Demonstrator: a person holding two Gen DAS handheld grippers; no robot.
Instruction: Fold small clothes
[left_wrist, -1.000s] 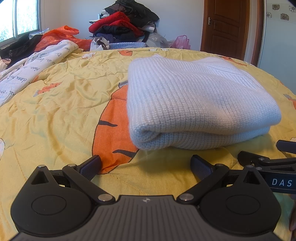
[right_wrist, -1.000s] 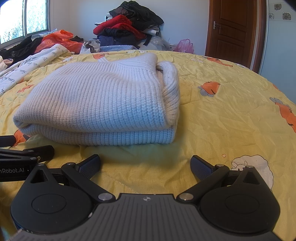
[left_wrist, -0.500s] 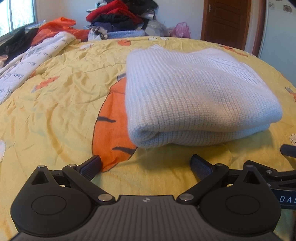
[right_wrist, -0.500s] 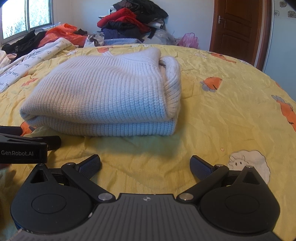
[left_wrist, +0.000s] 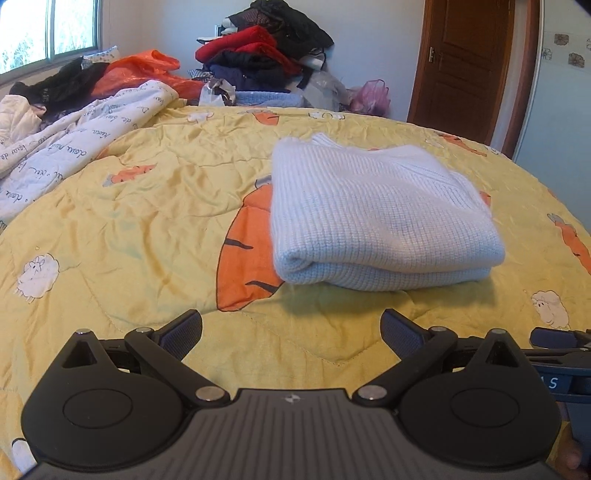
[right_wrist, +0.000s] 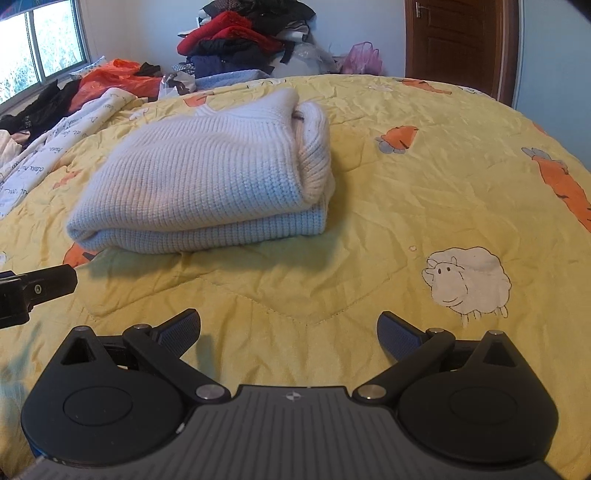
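Sweater (left_wrist: 380, 218) is seen folded into a thick rectangle on the bed (left_wrist: 122, 229), with both grippers held back from it and nothing gripped. Left gripper (left_wrist: 291, 328) and right gripper (right_wrist: 288, 328) are each spread wide. Knit is judged soft, light and floppy, likely to sag or unfold if lifted by one edge; the rounded fold nearest the grippers is judged the firmest place to be pinched, through all layers.
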